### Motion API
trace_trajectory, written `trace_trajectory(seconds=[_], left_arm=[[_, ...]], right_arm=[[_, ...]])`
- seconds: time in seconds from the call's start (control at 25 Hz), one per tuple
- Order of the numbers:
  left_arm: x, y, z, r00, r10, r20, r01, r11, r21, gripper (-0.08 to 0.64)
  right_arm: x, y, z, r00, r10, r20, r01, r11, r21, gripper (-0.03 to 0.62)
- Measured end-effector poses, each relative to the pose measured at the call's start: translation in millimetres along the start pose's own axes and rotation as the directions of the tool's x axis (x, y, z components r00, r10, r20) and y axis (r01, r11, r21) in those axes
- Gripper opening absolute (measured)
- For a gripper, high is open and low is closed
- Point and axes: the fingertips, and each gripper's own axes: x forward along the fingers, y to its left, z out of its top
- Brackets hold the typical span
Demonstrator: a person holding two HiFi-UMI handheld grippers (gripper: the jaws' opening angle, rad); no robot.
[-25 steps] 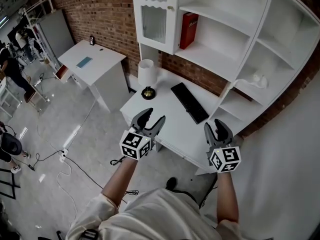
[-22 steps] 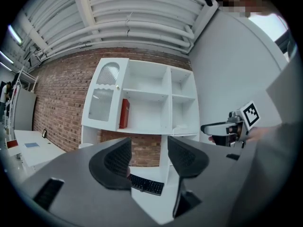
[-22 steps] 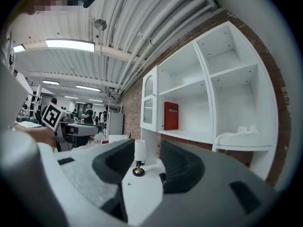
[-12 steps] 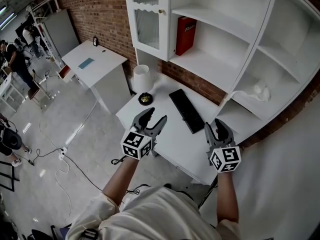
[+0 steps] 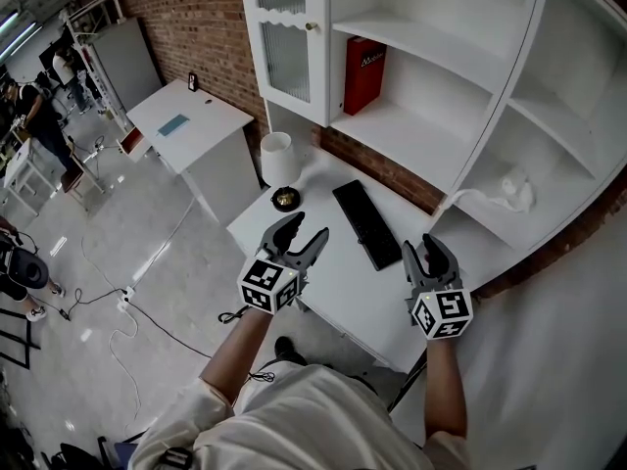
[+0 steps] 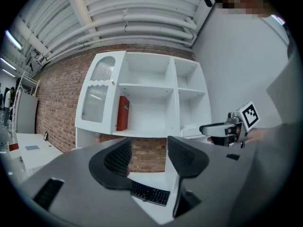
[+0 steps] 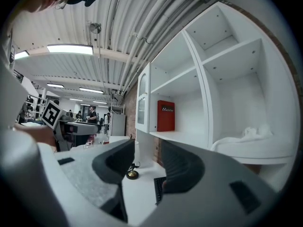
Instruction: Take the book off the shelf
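Book (image 5: pixel 362 74) stands upright against the left wall of its shelf (image 5: pixel 411 130), upper middle of the head view. Left gripper (image 5: pixel 302 233) and right gripper (image 5: pixel 431 251) hang well below, jaws apart, empty. Unsupported on its right, it could topple if nudged.

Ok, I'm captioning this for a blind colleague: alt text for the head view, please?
From above, a person holds the left gripper and right gripper, both open and empty, above the near edge of a white desk with a black keyboard. Beyond, a red book stands upright on a white shelf unit against a brick wall.
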Motion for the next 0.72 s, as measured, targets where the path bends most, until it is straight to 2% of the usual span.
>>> trace_trajectory(seconds=[0.32, 0.72], left_arm=[[22.6, 28.8, -2.2, 1.0, -0.009, 0.001, 0.009, 1.0, -0.011, 0.221], [66.8, 87.4, 1.6, 0.997, -0.078, -0.001, 0.078, 0.997, -0.004, 0.221]], right_arm=[[31.9, -8.1, -2.8, 1.0, -0.014, -0.012, 0.014, 1.0, -0.005, 0.161], [103.3, -9.1, 14.8, 0.998, -0.054, -0.026, 0.053, 0.998, -0.031, 0.161]])
